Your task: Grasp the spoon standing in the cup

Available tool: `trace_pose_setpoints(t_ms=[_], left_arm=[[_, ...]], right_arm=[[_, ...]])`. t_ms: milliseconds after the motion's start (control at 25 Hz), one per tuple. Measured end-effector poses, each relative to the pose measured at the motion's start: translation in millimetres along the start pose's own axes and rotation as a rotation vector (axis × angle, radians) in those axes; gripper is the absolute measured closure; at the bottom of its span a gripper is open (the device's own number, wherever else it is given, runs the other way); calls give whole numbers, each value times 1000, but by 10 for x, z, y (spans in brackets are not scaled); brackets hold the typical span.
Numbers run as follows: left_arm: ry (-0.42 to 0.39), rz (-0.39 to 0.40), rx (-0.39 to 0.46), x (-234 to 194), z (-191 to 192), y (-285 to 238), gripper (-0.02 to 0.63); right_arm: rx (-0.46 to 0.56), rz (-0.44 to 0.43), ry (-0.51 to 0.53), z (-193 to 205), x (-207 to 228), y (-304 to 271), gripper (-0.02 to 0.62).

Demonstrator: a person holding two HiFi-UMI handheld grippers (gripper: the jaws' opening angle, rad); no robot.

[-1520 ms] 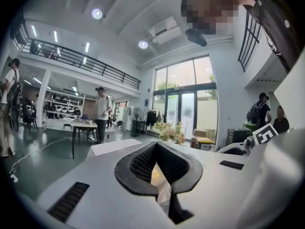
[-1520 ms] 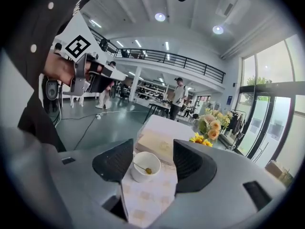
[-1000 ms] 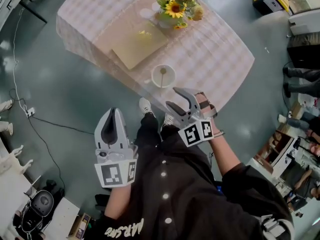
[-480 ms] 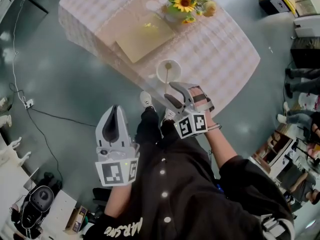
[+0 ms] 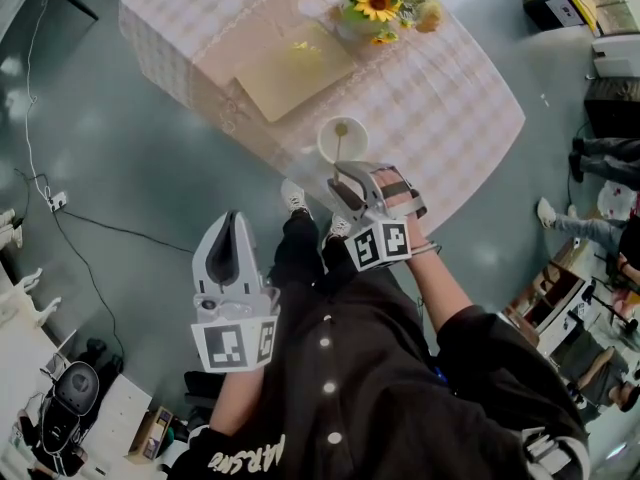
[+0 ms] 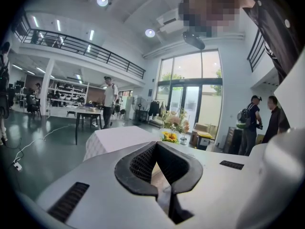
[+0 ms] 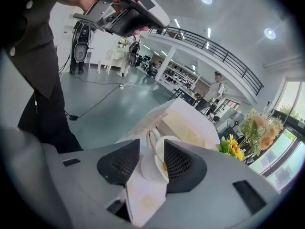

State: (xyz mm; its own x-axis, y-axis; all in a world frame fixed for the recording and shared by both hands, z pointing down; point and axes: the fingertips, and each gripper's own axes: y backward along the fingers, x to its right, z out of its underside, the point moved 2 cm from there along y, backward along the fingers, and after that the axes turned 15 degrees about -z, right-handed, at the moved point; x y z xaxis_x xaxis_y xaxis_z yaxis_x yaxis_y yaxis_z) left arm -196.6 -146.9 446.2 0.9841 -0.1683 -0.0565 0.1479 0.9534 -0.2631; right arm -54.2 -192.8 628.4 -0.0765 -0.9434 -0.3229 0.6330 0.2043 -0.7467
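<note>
1. While the grasp itself is not yet made, the right tool (image 5: 338, 175) hangs just beside the cup (image 5: 328, 148), on the side nearest the person. The cup sits close to the near edge of the cloth-covered surface (image 5: 450, 118).
2. The right tool's jaws have just been closing, yet they stand apart. The right gripper view shows the thin handle of the spoon (image 7: 152, 144) in the gap between the two dark pads, and neither pad presses on it.
3. Done so far, judging from this: the reach to the cup and the lining-up of the jaws on either side of the handle. Left to do: bring the pads together on the handle — that closing is the whole of the remaining work.
4. The spoon stands in the cup with its bowl end down inside and its handle end up, clear of the rim. Its long axis runs close to upright — it seems to lean a little toward the person's side, though the tilt is hard to judge.
5. The left tool (image 5: 231, 243) is held well apart from the surface, over the floor. Its jaws are together with nothing between them.
</note>
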Motion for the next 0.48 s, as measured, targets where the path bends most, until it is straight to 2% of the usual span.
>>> trace_pose_setpoints(t_ms=[320, 480], left_arm=[[1, 6, 7, 7, -45, -35, 589], [0, 10, 11, 2, -73, -47, 589]], right_arm=[[1, 28, -1, -22, 76, -2, 570], [9, 37, -14, -34, 106, 17, 581]])
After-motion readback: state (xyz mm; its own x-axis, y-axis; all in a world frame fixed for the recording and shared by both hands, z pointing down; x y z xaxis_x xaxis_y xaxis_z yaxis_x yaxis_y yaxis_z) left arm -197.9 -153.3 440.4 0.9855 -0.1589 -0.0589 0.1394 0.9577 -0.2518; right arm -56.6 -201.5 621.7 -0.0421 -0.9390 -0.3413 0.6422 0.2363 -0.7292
